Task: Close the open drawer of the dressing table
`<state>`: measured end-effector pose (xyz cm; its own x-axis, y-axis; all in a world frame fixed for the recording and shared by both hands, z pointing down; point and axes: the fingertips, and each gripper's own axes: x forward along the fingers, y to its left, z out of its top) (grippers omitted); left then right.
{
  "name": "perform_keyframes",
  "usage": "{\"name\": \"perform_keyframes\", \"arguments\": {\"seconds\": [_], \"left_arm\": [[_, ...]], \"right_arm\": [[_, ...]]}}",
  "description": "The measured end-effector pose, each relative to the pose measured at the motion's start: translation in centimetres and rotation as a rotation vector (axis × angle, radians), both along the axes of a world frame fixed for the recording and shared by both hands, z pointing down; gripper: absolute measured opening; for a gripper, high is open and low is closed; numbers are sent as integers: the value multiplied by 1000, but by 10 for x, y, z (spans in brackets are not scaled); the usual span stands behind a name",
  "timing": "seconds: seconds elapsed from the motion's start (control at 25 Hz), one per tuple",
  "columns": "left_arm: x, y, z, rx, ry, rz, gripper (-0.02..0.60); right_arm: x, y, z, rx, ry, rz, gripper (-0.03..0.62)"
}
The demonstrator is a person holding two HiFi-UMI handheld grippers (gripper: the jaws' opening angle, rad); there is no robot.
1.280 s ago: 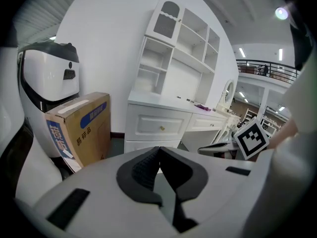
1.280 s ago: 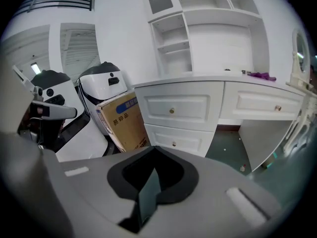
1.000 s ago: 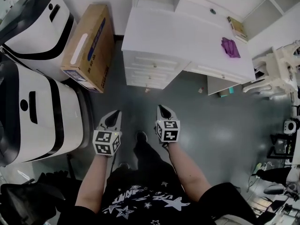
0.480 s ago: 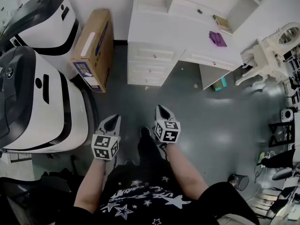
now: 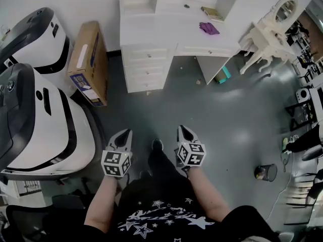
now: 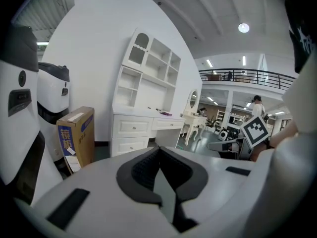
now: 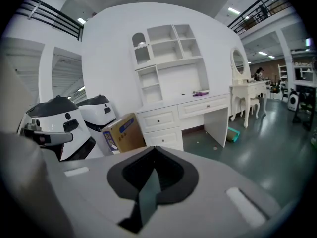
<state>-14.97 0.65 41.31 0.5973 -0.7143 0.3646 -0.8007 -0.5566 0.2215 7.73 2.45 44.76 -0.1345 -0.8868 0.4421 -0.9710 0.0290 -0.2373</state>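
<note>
- Two big white and black machines (image 5: 43, 122) stand at the far left, one behind the other
- A brown cardboard box (image 5: 88, 62) leans next to them, near the wall
- The left gripper (image 5: 124, 133) is low over the grey floor (image 5: 166, 110), its two jaws pressed together with nothing in them
- A dark shoe (image 5: 157, 144) of the person shows between the two grippers
- The white dressing table (image 5: 171, 32) stands against the wall, well apart from both grippers
- Its drawers (image 5: 146, 67) sit in a stack on the left side, with one more long drawer (image 5: 204, 51) under the top; from this far away they all look about flush, so I cannot tell which one is open
- A small purple thing (image 5: 208, 28) lies on the table top
- The right gripper (image 5: 182, 131) is also low over the floor, jaws tight together and empty
- A teal thing (image 5: 223, 74) lies on the floor by the table's right leg
- A small white table with an oval mirror (image 5: 270, 29) stands to the right
- A little round bin (image 5: 266, 172) stands on the floor at the far right
</note>
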Motion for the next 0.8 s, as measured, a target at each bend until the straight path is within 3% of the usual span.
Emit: {"name": "perform_keyframes", "arguments": {"seconds": [0.36,0.8], "left_arm": [[36,24,-21,25,18,28,9],[87,120,-43,72,15,-37,9]], "right_arm": [[39,50,-12,1,-35,58,3],[41,112,-54,119,-62,-142,3]]}}
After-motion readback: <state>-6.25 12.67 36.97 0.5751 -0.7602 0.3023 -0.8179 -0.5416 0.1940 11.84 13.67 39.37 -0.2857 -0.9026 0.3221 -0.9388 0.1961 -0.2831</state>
